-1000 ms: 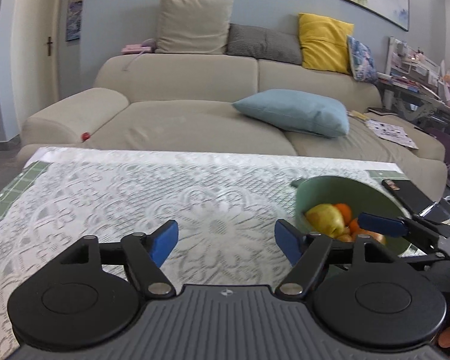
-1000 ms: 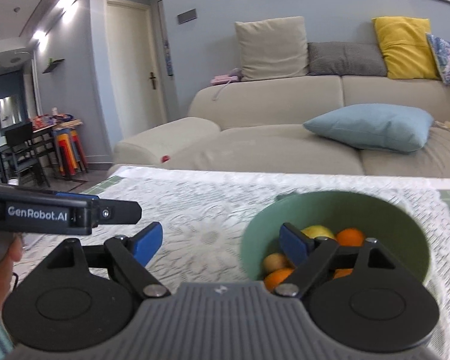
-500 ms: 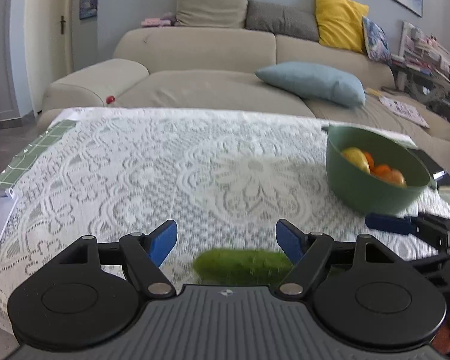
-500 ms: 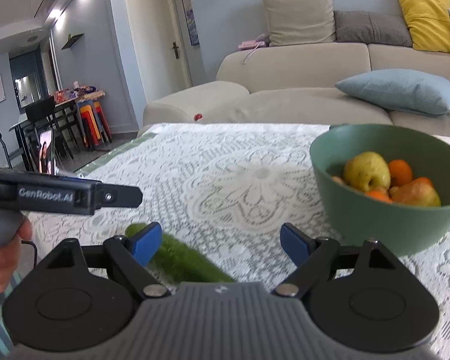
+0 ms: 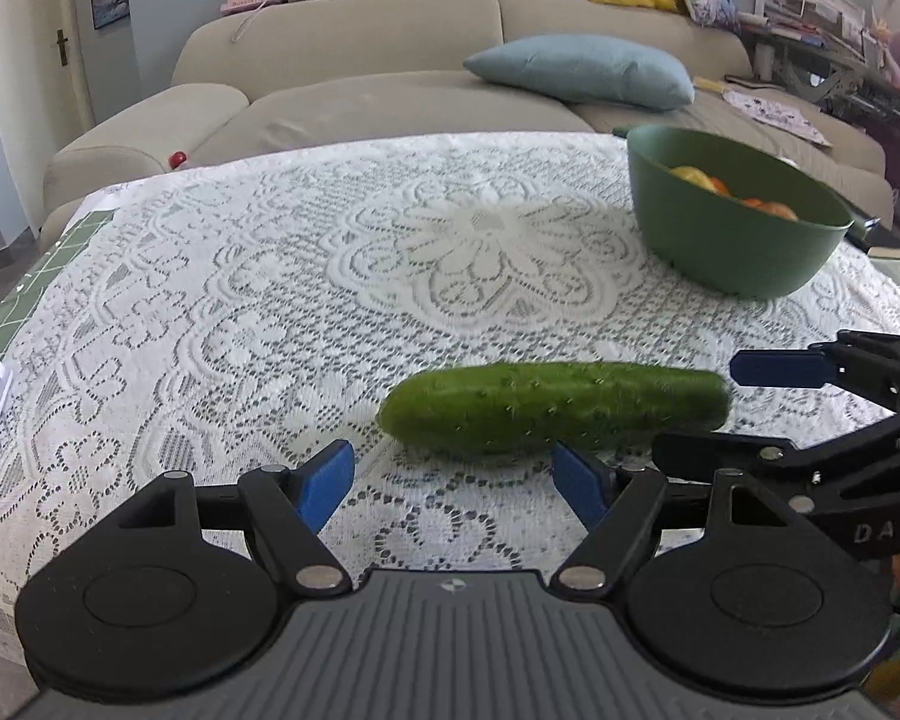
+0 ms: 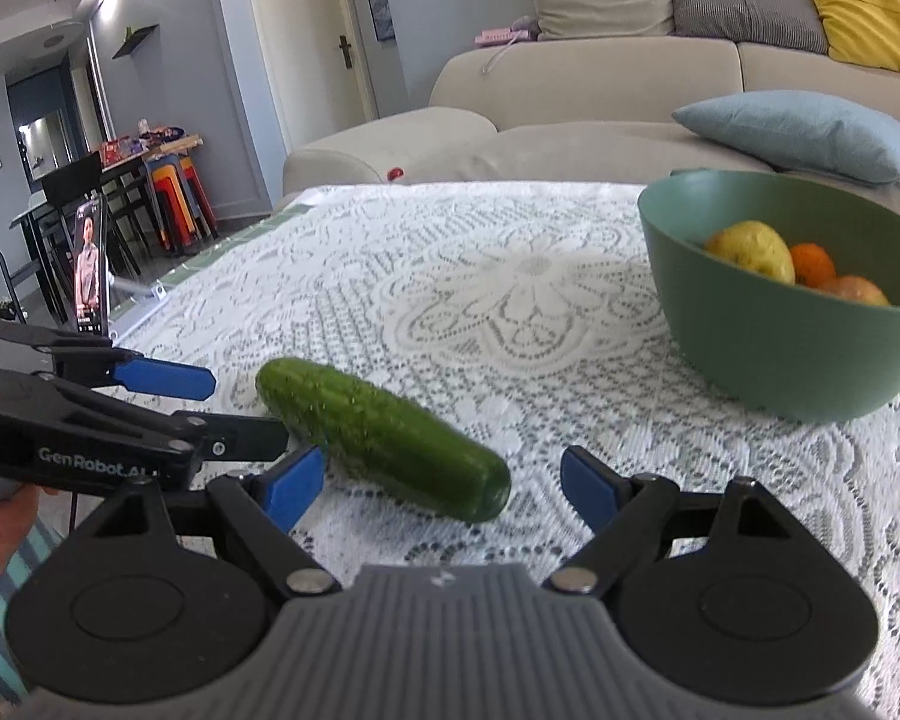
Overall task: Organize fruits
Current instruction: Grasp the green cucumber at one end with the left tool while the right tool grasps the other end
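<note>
Lace-covered tabletop (image 5: 240, 276) lay bare across its middle and left — wide room to pass, cucumber (image 5: 555, 408) lying crosswise just ahead of both sets of jaws, green bowl (image 5: 732, 240) of fruit blocking the far right, sofa (image 5: 390, 90) behind the far edge.

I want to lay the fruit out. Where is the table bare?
Bare lace runs from the cucumber to the far edge and left of the green bowl, around the flower medallion. It is crowded near the cucumber, where the left tongs and right tongs meet.
</note>
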The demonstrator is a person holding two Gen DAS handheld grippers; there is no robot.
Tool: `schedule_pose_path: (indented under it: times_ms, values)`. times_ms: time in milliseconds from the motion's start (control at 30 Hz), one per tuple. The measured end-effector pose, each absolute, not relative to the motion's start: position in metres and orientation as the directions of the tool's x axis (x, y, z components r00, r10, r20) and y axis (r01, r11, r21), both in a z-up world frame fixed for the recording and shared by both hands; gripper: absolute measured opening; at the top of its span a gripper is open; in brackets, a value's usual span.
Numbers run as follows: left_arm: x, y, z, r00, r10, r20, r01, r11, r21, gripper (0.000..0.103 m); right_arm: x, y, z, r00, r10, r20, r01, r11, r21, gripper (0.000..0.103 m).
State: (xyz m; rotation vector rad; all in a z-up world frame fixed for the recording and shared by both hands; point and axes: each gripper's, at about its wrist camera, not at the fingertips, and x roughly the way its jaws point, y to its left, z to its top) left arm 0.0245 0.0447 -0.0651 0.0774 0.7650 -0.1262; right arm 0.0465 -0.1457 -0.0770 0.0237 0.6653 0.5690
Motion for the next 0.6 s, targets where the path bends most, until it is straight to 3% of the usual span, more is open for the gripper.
schedule_pose_path:
  times_ms: [167, 400, 600]
  values:
    - [0.028, 0.048, -0.071, 0.703, -0.071, -0.707, 0.132, 0.991, 0.032, 0.088, 0.045, -0.138, -0.081, 0.636, 0.492, -0.595, -0.504, 0.848, 0.164, 0.079]
    - [0.033, 0.052, -0.074, 0.698, -0.092, -0.71, 0.137, 0.991, 0.006, 0.088, 0.049, -0.132, -0.086, 0.629, 0.466, -0.622, -0.506, 0.853, 0.126, 0.053]
    - [0.037, 0.054, -0.076, 0.696, -0.103, -0.711, 0.137, 0.99, -0.009, 0.088, 0.055, -0.132, -0.083, 0.627, 0.47, -0.621, -0.501, 0.854, 0.14, 0.052]
